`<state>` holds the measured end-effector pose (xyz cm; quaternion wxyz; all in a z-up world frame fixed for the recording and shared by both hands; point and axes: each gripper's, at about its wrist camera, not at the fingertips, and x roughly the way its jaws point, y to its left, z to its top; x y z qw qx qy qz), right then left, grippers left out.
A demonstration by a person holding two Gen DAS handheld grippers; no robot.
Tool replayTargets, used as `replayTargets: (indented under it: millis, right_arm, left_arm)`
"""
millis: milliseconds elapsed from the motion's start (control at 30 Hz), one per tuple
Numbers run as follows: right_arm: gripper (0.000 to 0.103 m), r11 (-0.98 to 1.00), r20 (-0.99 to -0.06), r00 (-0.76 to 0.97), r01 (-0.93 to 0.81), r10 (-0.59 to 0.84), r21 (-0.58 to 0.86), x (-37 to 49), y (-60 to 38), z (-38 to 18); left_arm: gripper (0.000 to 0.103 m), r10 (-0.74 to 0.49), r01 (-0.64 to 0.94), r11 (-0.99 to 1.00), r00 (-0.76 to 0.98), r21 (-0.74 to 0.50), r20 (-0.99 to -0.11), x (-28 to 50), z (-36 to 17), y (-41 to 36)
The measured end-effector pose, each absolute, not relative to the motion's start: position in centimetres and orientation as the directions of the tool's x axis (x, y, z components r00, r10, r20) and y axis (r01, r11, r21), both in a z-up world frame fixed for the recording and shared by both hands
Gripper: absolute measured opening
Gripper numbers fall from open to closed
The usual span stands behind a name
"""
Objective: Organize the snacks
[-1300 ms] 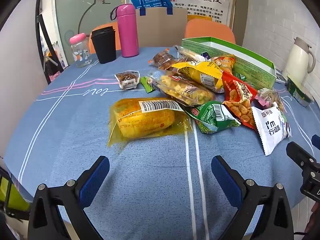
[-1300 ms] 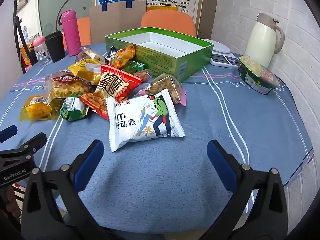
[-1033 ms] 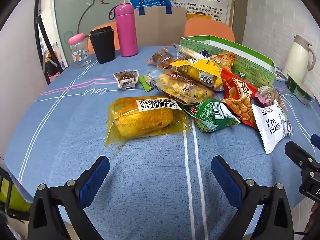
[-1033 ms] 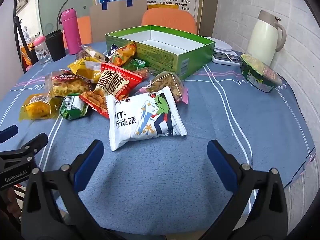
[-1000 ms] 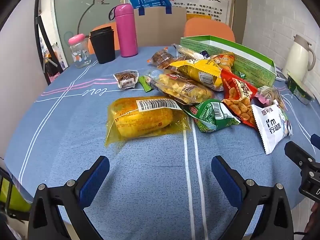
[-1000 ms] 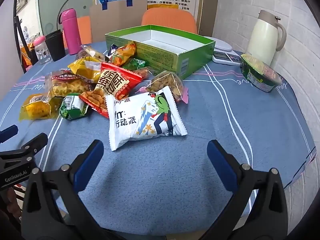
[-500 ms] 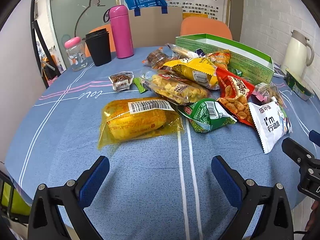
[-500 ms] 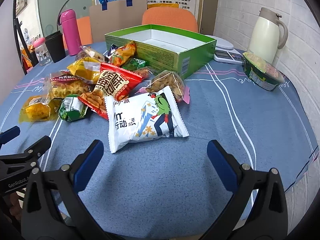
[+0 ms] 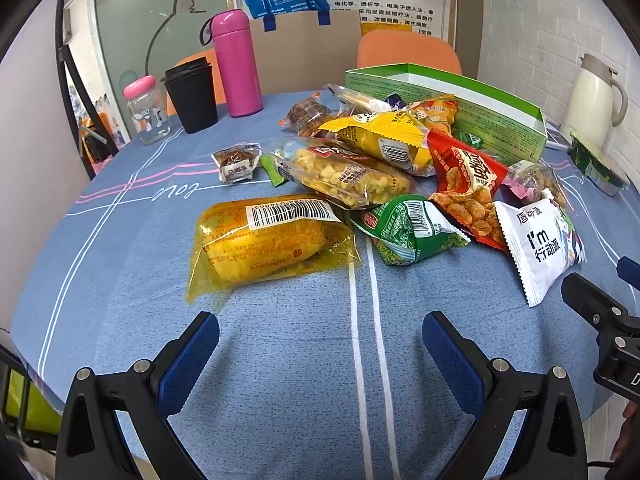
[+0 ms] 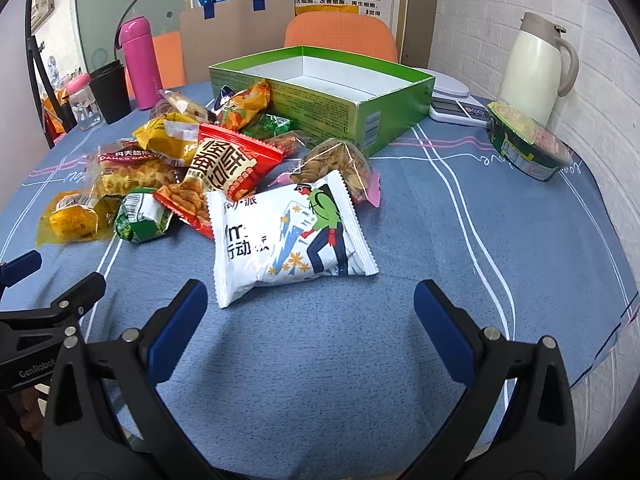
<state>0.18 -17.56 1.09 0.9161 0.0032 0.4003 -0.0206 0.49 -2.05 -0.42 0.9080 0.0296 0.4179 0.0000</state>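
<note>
Both cameras had edged nearer the heap of foil snack packets (image 10: 224,160), which lay unsorted just before the empty green cardboard box (image 10: 320,92) on the blue tabletop (image 10: 460,240). The left gripper (image 9: 320,344) and right gripper (image 10: 310,312) hovered spread wide, holding nothing.

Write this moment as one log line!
left gripper: open, empty | right gripper: open, near white packet | green box: empty | snacks: on table
</note>
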Motion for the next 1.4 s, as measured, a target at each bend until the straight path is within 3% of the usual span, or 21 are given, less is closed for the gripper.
replayTargets:
  millis: [867,1100,1400]
  right_arm:
    - [0.103,1.000,-0.743,0.669,0.007,0.011,0.021,0.9,-17.9,0.0]
    - [0.103,1.000,-0.693,0.721,0.000,0.015,0.022,1.0,-20.2,0.4]
    - [0.103,0.996,-0.717,0.694,0.000,0.065,0.091,2.4,-21.0,-0.4]
  left_arm:
    - [0.103,0.013,0.039,0.998,0.639,0.050,-0.769,1.0,-1.0,-2.5]
    - [0.103,-0.022,0.025,1.000,0.657,-0.007,-0.753,1.8,0.9,2.0]
    - [0.103,-0.151,0.065,0.988,0.627,-0.142,-0.765,3.8,1.9,4.7]
